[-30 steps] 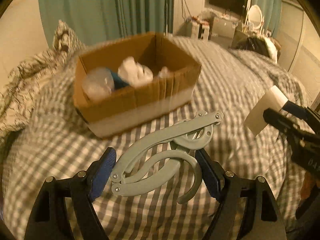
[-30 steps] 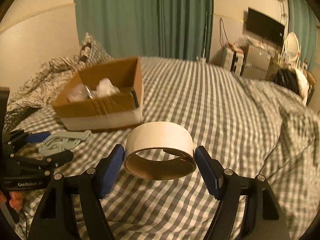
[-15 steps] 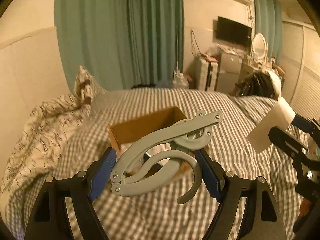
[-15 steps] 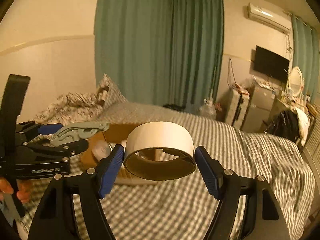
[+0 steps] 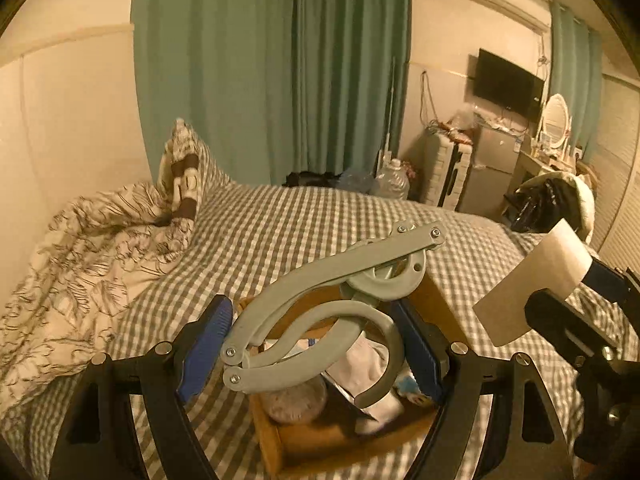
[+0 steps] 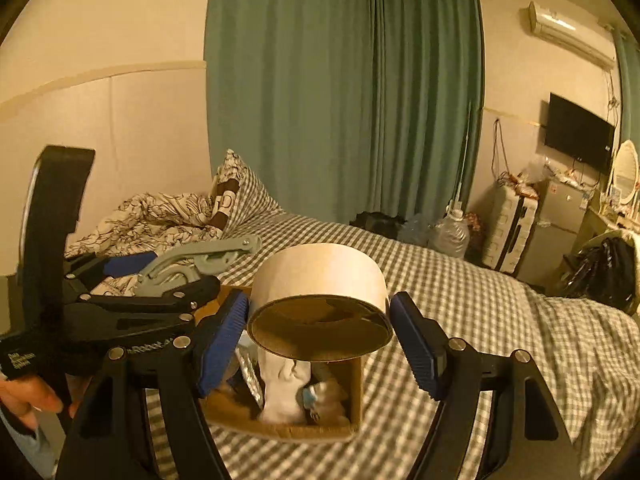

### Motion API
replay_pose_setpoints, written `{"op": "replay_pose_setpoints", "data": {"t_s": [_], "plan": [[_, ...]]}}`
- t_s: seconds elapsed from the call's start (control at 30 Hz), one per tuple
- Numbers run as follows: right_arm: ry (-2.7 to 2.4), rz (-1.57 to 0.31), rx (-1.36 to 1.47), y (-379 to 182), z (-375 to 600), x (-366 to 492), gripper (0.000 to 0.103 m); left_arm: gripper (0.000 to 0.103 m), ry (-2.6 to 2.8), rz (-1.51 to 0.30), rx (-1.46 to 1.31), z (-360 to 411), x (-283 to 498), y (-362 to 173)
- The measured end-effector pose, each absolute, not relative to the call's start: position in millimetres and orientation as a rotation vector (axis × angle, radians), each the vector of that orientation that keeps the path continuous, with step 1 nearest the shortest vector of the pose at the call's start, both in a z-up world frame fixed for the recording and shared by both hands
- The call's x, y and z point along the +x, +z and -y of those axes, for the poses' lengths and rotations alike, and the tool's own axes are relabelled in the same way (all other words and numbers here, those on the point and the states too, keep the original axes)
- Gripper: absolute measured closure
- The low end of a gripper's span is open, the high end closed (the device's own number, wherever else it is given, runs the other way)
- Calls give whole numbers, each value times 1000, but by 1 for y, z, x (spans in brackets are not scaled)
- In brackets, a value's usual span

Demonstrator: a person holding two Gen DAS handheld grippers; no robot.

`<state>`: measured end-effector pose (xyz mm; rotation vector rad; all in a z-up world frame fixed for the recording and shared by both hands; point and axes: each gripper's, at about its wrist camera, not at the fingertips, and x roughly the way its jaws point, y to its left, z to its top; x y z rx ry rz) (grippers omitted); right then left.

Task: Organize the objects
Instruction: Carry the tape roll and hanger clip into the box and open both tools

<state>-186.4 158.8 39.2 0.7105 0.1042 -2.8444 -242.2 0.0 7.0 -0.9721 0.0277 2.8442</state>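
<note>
My left gripper is shut on a grey folding hanger and holds it above the open cardboard box on the checked bed. My right gripper is shut on a white tape roll and holds it over the same box. The box holds white wrapped items and a round clear lid. The tape roll also shows at the right of the left wrist view. The hanger shows at the left of the right wrist view.
A crumpled patterned duvet and a pillow lie at the bed's left. Green curtains hang behind. A suitcase, a water jug, a TV and a cluttered dresser stand at the right.
Both grippers have risen and moved forward over the box, still holding the hanger and the tape roll. The box has gone from ahead of them to beneath them.
</note>
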Motion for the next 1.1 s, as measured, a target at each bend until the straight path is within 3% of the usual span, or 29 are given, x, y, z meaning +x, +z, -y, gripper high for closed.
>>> {"op": "replay_pose_setpoints", "data": {"t_s": [0.33, 0.6, 0.73, 0.8, 1.1], "plan": [[-2828, -120, 774, -10, -149, -256, 30, 20, 2779, -135, -1063, -15, -289, -54], [-2813, -93, 813, -36, -139, -281, 28, 18, 2754, -161, -1114, -16, -298, -70], [-2837, -113, 834, -33, -139, -277, 23, 0, 2738, -97, -1090, -13, -295, -66], [-2855, -125, 813, -27, -140, -273, 16, 0, 2755, -94, -1050, -13, -289, -58], [-2880, -22, 742, 30, -166, -237, 11, 0, 2819, -68, -923, -13, -256, 2]]}}
